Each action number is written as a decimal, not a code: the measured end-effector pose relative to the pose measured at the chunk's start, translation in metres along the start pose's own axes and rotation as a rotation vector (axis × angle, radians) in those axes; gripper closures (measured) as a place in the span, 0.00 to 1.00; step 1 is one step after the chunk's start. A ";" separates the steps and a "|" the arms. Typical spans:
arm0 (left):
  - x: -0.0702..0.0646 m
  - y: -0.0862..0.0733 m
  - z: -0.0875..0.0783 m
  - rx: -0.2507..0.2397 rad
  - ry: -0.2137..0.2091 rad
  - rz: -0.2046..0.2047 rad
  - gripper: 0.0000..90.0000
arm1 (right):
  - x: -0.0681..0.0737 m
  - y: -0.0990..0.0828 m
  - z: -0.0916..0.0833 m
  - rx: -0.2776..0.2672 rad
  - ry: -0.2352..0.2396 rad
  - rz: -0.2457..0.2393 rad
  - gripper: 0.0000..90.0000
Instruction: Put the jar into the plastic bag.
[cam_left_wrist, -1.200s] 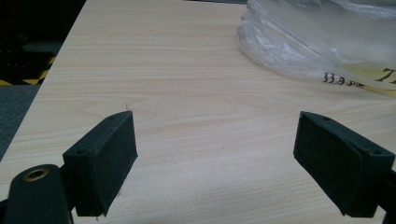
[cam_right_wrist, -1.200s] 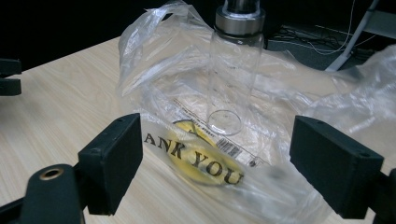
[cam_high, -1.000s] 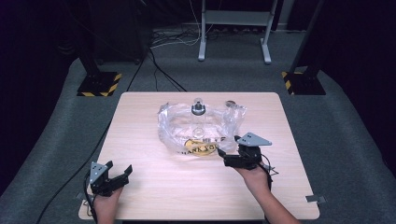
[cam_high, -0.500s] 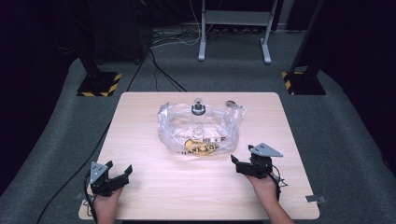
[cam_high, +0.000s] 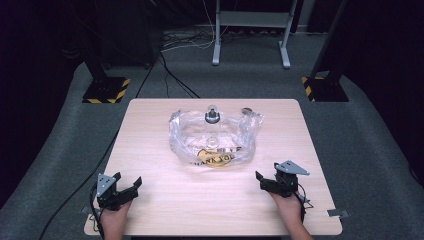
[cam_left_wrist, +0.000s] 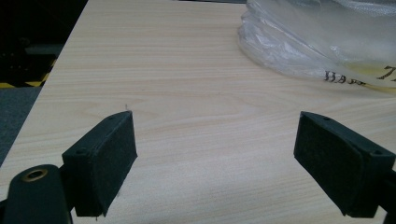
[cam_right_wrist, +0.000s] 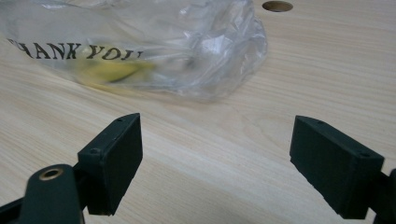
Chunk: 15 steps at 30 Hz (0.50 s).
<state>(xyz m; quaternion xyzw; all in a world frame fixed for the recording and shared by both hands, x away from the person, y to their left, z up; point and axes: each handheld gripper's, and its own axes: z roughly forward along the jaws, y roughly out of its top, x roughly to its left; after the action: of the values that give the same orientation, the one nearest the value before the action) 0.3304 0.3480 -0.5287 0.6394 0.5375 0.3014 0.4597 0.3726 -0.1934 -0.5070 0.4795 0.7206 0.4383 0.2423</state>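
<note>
Two grippers: both parked near the table's near edge, well apart, nothing in either.
Left gripper: near-left corner, jaws spread wide over bare wood, empty.
Right gripper: near-right, jaws equally wide, empty, pointing at the bag's near-right corner.
Bag location: clear plastic bag lies mid-table, slightly toward the far side, clear of both grippers.
Bag look: thin, crinkled, glossy film, slumped flat at the front; black "THANK YOU" print over a yellow patch on the near face.
Inside bag: small dark knob-topped item at the far side; can't tell what it is.
Beside bag: small round dark thing at the far-right corner, unclear.
Step (my read): between grasps, bag not gripped.
Next move calls for: right gripper forward and low to pinch a film fold; left has further to travel. Film is slippery, so bite a bunched fold.
</note>
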 end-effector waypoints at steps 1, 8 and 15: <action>0.000 0.000 0.000 0.000 0.000 0.000 0.14 | -0.001 -0.001 0.000 0.002 -0.003 0.002 0.18; 0.000 0.000 0.000 -0.001 0.000 0.000 0.14 | -0.009 -0.010 -0.004 0.008 -0.027 0.016 0.18; -0.001 0.000 0.000 0.000 0.000 0.003 0.14 | -0.018 -0.017 -0.009 0.007 -0.042 0.041 0.18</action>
<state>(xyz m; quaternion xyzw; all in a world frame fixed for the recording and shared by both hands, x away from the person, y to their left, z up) 0.3302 0.3475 -0.5287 0.6403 0.5367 0.3022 0.4590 0.3649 -0.2156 -0.5188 0.5042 0.7069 0.4304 0.2465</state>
